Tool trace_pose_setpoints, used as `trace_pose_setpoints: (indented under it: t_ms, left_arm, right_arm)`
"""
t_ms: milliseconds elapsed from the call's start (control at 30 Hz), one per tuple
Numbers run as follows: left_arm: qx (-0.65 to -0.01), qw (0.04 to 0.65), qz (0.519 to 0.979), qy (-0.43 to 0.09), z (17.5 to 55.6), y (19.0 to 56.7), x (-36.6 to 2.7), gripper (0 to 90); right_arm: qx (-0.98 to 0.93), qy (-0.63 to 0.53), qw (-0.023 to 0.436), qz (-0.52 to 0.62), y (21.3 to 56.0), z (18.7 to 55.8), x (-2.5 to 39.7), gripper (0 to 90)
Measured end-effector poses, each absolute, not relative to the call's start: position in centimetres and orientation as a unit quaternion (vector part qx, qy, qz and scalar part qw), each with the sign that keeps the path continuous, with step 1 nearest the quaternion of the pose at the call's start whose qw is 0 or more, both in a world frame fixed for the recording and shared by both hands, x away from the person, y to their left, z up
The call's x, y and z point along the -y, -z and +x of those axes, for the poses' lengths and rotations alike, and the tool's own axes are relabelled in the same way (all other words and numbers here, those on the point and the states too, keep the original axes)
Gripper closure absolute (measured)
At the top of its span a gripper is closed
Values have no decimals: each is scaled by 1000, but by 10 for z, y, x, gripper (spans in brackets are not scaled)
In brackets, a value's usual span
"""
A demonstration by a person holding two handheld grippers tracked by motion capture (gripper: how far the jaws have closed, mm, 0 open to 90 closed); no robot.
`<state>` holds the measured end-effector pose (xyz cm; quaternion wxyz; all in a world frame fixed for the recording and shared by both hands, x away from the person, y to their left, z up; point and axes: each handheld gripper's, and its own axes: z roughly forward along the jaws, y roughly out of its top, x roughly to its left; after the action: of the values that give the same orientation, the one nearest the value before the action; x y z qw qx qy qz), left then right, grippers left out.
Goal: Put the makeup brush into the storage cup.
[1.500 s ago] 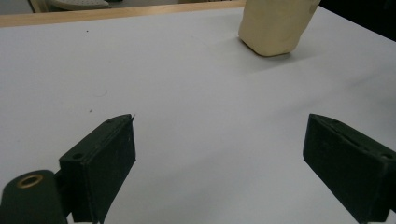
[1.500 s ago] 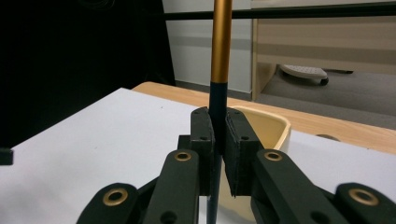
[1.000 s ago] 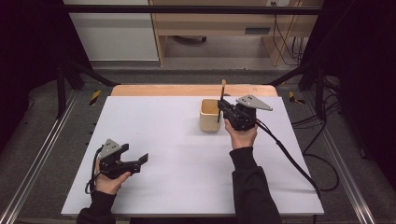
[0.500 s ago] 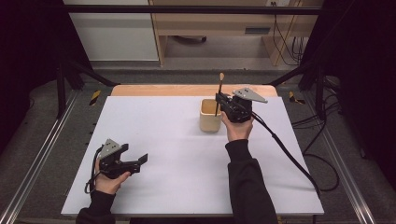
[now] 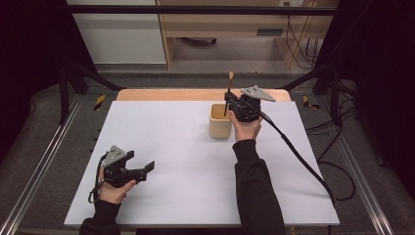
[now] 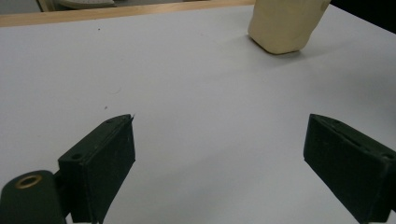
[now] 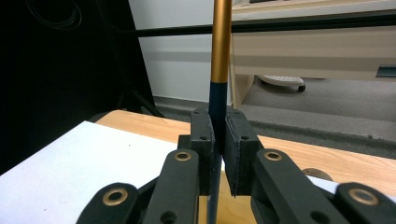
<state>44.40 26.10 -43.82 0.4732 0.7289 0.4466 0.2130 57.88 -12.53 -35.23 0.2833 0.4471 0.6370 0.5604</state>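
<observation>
A thin stick [image 5: 228, 90] with a dark lower shaft and a golden-orange upper part stands upright over a beige cup [image 5: 220, 122] at the back of the table. My right gripper [image 5: 227, 102] is shut on its dark part, just above the cup's rim. In the right gripper view the stick [image 7: 221, 42] rises straight up between the pads of the right gripper [image 7: 219, 140]. My left gripper [image 5: 148, 167] rests at the front left, open and holding nothing. In the left gripper view the left gripper [image 6: 219, 149] has its jaws wide apart, with the cup [image 6: 286, 23] far off at top right.
A white sheet [image 5: 186, 156] covers the table, with a wooden strip [image 5: 161, 94] along the far edge. The right gripper's cable [image 5: 303, 161] trails across the table's right side. Metal rails run down both sides, with wooden furniture beyond.
My right gripper has risen a little with the stick, drawing it higher out of the cup. The left gripper has stayed where it was.
</observation>
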Motion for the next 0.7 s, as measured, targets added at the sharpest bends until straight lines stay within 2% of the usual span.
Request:
trace_pose_setpoints:
  t_ms: [700]
  left_arm:
    - [-446, 471, 731, -214, 444, 439, -261, 84]
  right_arm:
    - [-652, -533, 283, 459, 378, 600, 117, 832]
